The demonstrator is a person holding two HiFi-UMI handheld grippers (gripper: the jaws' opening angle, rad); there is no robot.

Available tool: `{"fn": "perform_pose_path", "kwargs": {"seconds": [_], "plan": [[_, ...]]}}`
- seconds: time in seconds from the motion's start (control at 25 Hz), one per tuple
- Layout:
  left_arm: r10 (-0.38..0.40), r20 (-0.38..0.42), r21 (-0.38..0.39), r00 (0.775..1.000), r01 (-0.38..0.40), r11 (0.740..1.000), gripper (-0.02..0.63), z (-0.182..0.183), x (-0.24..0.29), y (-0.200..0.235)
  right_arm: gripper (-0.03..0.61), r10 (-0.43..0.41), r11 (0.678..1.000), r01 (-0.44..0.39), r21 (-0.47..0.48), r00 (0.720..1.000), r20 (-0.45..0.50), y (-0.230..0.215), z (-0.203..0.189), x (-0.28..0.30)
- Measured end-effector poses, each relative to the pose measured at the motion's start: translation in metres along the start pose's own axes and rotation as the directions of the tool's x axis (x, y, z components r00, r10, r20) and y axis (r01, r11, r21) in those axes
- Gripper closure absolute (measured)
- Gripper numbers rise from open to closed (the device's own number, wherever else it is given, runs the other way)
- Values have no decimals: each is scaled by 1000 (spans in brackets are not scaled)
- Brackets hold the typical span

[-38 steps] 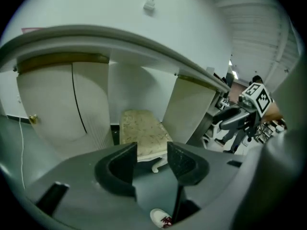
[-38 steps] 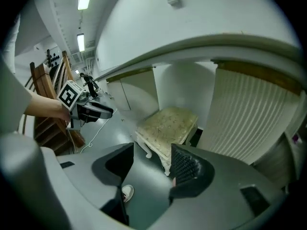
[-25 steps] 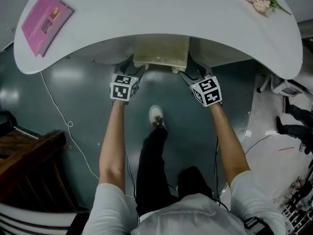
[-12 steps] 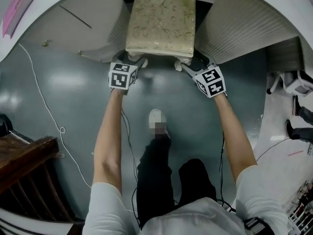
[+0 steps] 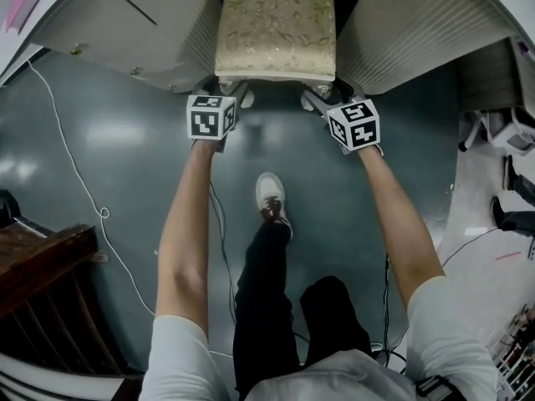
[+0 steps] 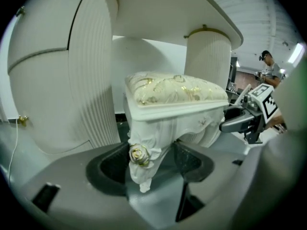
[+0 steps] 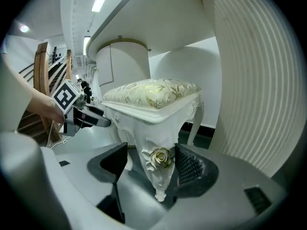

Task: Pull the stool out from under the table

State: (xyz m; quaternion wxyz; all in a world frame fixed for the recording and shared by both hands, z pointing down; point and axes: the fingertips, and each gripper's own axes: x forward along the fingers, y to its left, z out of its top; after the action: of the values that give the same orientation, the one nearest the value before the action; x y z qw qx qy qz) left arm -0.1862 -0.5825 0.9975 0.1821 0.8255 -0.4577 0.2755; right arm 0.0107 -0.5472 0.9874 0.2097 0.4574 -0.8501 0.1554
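Observation:
The white carved stool (image 5: pixel 276 23), with a gold-patterned cushion, stands between the two ribbed pedestals of the white table (image 5: pixel 410 32). My left gripper (image 5: pixel 227 90) is at the stool's front left leg (image 6: pixel 141 159). Its jaws are closing, and the leg stands between them with gaps on both sides. My right gripper (image 5: pixel 322 94) is at the front right leg (image 7: pixel 160 169). That leg stands between open jaws, close against the right pad (image 7: pixel 189 166) and well clear of the left one. In each gripper view the other gripper shows beside the stool.
The person's shoe (image 5: pixel 270 197) is on the dark green floor just behind the grippers. A white cable (image 5: pixel 75 157) trails across the floor at left. Dark wooden furniture (image 5: pixel 42 282) fills the lower left. The table's left pedestal (image 5: pixel 125 15) stands close beside the stool.
The head view has dropped lower and now looks under the tabletop, so the whole stool seat shows. Both grippers have stayed at the stool's front legs.

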Motion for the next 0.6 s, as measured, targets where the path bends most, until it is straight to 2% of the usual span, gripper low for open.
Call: {"fn": "perform_pose_path", "kwargs": {"seconds": [0.12, 0.24, 0.4, 0.6], "plan": [[9, 0, -25, 1000, -9, 1000, 319, -15, -17, -13, 269, -7, 1000, 7, 0, 999, -37, 8, -10, -15], [16, -1, -36, 1000, -16, 999, 321, -32, -37, -27, 284, -7, 999, 8, 45, 1000, -23, 22, -20, -34], [25, -8, -47, 1000, -25, 999, 319, -56, -66, -42, 284, 13, 1000, -12, 25, 999, -38, 49, -37, -58], [34, -11, -67, 999, -35, 997, 325, -99, -112, -76, 282, 18, 996, -17, 82, 1000, -14, 92, -67, -105]]}}
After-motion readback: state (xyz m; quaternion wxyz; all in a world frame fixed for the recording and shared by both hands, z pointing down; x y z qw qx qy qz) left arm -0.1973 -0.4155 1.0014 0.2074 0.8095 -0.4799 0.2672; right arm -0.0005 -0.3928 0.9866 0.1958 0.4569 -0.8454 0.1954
